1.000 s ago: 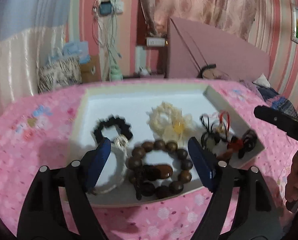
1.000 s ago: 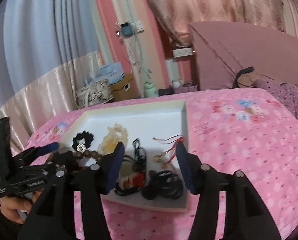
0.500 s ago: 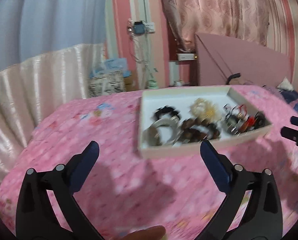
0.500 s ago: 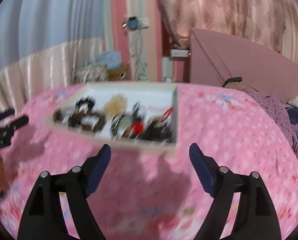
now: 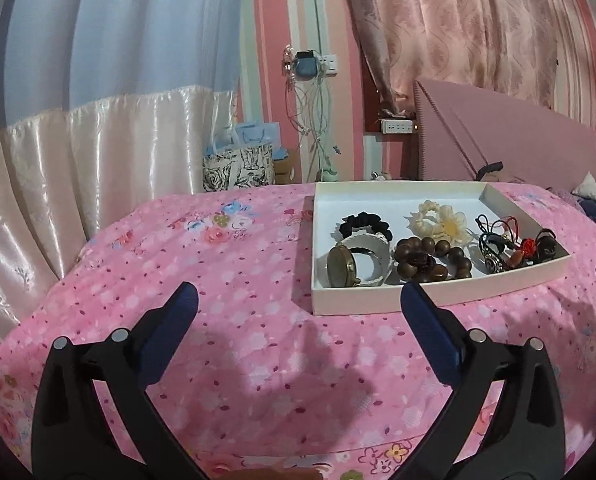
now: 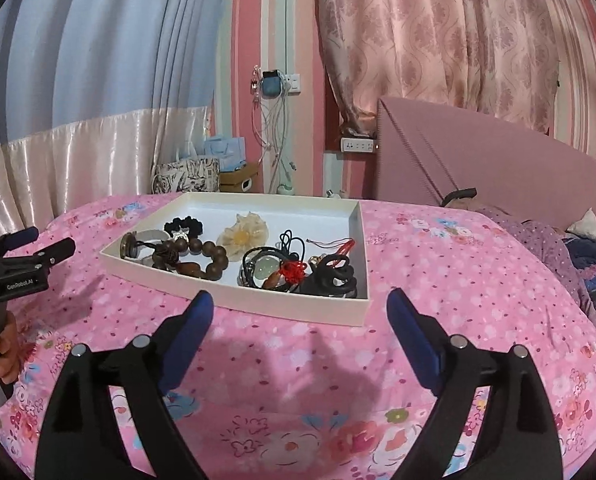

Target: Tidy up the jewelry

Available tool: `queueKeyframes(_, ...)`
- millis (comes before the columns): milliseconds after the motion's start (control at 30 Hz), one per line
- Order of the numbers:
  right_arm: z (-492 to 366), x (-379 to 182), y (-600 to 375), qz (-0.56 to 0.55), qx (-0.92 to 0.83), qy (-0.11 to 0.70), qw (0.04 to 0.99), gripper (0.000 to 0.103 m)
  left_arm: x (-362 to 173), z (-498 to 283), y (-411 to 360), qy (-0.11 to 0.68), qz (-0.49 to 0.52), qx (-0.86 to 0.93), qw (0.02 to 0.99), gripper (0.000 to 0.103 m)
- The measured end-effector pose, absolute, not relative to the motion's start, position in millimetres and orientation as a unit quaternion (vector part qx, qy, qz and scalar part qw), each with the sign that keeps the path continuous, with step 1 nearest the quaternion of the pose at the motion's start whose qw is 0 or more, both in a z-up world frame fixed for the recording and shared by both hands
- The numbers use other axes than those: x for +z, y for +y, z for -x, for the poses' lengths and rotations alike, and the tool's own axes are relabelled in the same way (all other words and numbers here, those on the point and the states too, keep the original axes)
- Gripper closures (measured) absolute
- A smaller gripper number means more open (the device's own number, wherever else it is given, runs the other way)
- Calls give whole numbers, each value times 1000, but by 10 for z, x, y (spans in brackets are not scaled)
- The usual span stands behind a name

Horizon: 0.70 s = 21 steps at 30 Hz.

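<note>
Jewelry sat heaped in the white tray (image 5: 438, 300) on the pink bedspread (image 5: 238, 280), and both tools hung back short of it. The left gripper (image 5: 298, 306) had its jaws spread wide with nothing between them; the right gripper (image 6: 300, 308) was the same, wide apart and empty, just short of the tray's near wall.

Trouble looked likeliest at the right end, where the black cords (image 6: 294, 240), a red knot (image 6: 292, 270) and dark hair ties (image 6: 334, 276) lay tangled together; a pinch on one strand would probably have dragged its neighbours out too. The wooden bead bracelet (image 5: 432, 258) lay touching the white band with the brass watch (image 5: 340, 266), so a wide bite there risked catching both. The bed was soft, and a hard press on the rim could have tipped the light tray. The cream flower scrunchie (image 5: 442, 222) lay nearly clear of the rest, the safest pick.
</note>
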State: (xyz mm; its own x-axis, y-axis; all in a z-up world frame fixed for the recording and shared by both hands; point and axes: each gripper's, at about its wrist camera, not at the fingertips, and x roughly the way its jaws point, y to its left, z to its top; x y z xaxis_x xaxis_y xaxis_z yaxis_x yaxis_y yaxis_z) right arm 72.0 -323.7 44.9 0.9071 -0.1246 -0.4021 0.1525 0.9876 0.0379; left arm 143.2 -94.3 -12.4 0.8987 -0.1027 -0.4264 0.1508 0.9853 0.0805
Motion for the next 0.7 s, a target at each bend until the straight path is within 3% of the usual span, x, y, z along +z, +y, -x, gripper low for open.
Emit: queueKeyframes(700, -702, 417, -3309, -51, -91, 201, 974, 7, -75, -1295, -880, 184, -38, -66, 980, 3)
